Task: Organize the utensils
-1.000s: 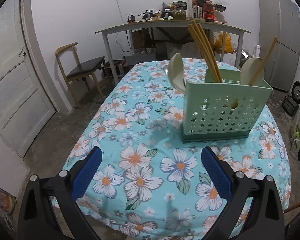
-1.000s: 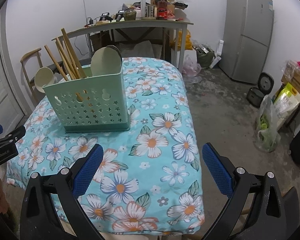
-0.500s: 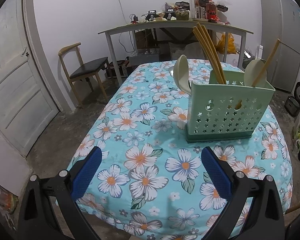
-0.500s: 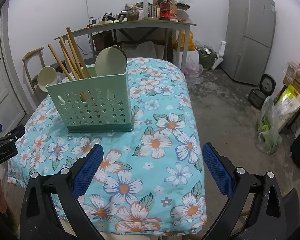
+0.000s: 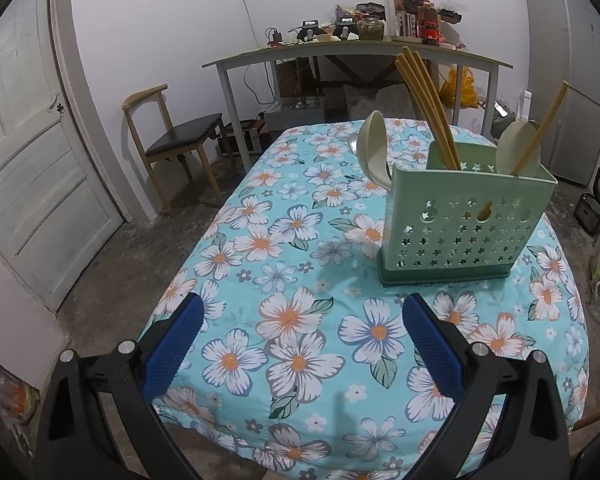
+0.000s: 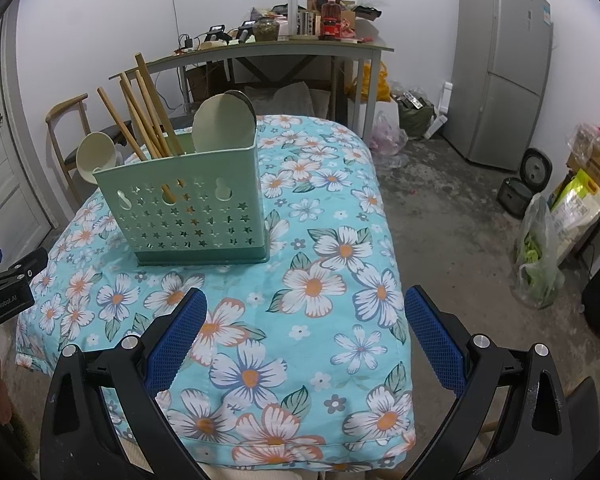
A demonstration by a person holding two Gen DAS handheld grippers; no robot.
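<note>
On the floral tablecloth [image 5: 300,320], green utensil caddy [image 5: 460,224] holding chopsticks [image 5: 428,108], both tongs [image 5: 300,320] [image 6: 306,316] apart, empty.

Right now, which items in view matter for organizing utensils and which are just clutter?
Job:
- green caddy
- chopsticks
- spoons
- left gripper, open, empty
- right gripper, open, empty

Lying about:
- floral tablecloth
- chair
- cluttered desk
- fridge
- bags on the floor

Dim, even indoor light, soft shadows, sharp focus throughout, with strong fisheye bending and dark corners.
</note>
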